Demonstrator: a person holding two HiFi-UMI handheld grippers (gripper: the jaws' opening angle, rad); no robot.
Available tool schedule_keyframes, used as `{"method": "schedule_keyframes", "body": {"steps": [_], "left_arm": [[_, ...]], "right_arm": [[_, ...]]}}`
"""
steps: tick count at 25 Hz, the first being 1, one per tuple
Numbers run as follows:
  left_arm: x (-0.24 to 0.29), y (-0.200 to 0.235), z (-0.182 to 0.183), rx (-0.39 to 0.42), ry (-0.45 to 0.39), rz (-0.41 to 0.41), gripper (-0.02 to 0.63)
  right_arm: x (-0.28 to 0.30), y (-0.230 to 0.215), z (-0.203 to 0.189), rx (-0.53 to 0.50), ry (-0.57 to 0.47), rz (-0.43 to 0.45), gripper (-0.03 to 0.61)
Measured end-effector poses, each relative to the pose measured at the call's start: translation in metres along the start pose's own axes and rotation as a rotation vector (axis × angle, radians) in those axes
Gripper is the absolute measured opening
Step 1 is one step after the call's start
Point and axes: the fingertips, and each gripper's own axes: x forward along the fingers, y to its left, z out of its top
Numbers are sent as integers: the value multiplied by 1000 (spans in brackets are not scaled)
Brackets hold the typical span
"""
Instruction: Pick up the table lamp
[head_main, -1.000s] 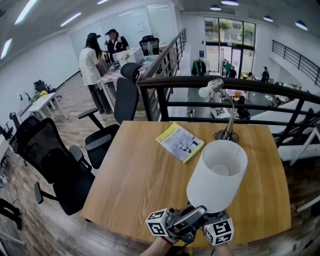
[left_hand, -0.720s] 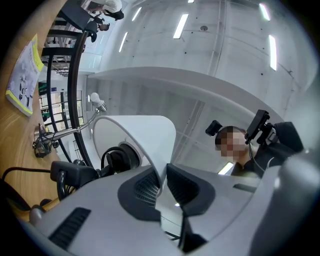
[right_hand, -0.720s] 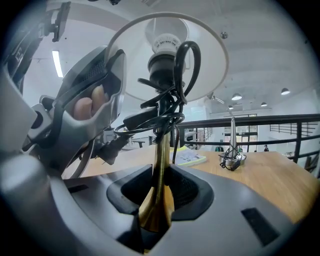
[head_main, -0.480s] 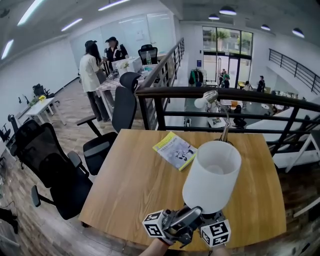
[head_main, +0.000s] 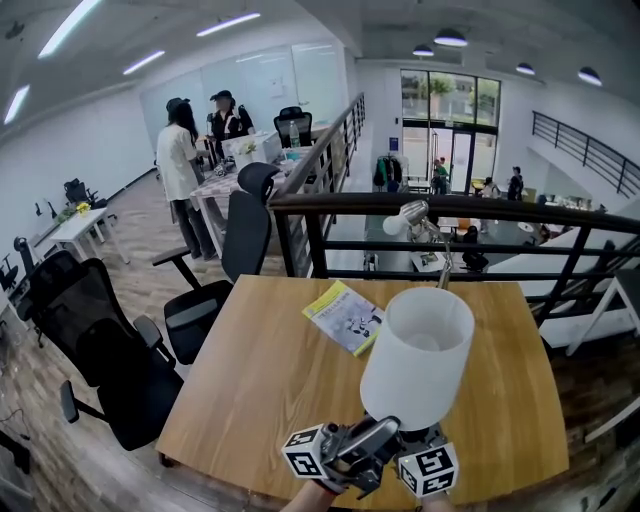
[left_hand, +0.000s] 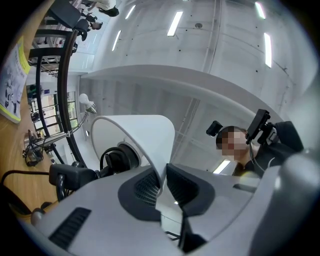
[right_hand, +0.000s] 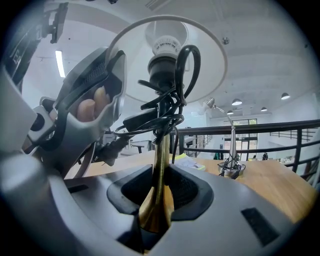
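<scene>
The table lamp hangs above the wooden table (head_main: 270, 380), and its white shade (head_main: 415, 350) fills the near middle of the head view. My left gripper (head_main: 385, 432) points up and is shut on the lower rim of the shade (left_hand: 132, 137), which sits between its dark pads (left_hand: 145, 187). My right gripper (head_main: 425, 445) lies about level and is shut on the lamp's brass stem (right_hand: 159, 165). A black cord (right_hand: 172, 95) is coiled round the stem below the bulb socket (right_hand: 165, 50). The lamp's foot is hidden.
A yellow booklet (head_main: 343, 316) lies on the far half of the table. A silver desk lamp (head_main: 425, 225) stands at the far edge before a black railing (head_main: 480, 205). Black office chairs (head_main: 110, 350) stand to the left, and people (head_main: 180, 150) stand by a far desk.
Both grippers have risen a little with the lamp. The shade now hides the silver desk lamp's base, which showed a second ago.
</scene>
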Motion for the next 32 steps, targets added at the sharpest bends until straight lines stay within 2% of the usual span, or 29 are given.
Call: {"method": "schedule_keyframes", "body": {"steps": [32], "left_arm": [[31, -7, 8, 51, 63, -42, 37]], "right_arm": [[-7, -15, 36, -33, -40, -35, 106]]}}
